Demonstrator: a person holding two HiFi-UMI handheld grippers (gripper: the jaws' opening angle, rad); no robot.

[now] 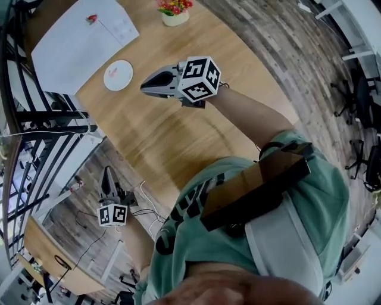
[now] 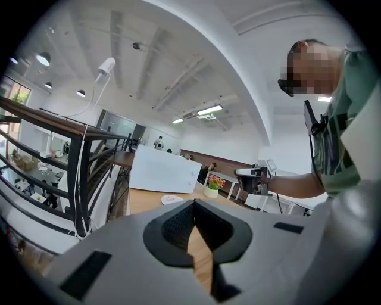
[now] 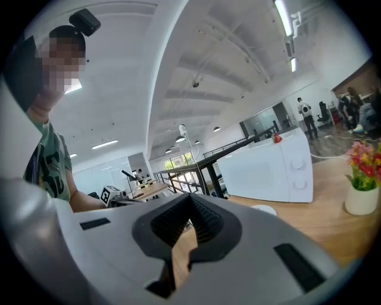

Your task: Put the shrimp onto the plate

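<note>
Closest to the head camera, along the bottom of the frame, is the person's green shirt, with both forearms reaching out from it. At the lower left, past the edge of the wooden table and above the floor and some loose cables, the left gripper points toward the top of the frame. Its own view shows the ribbed pads pressed together at the tips with nothing between them. Above centre, the right gripper hangs over the tabletop with its marker cube toward the person and its tips aimed at the left of the frame. Its own view likewise shows the pads meeting at the front and pinching nothing. The white plate lies on the table just left of those tips, apart from them and well apart from the left gripper. On the plate sits a faint pink shape that may be the shrimp, though it is too small to make sure. A white microwave stands at the upper left behind the plate, with a small red object on top. A pot of flowers stands at the top centre. A black railing runs down the left edge.
</note>
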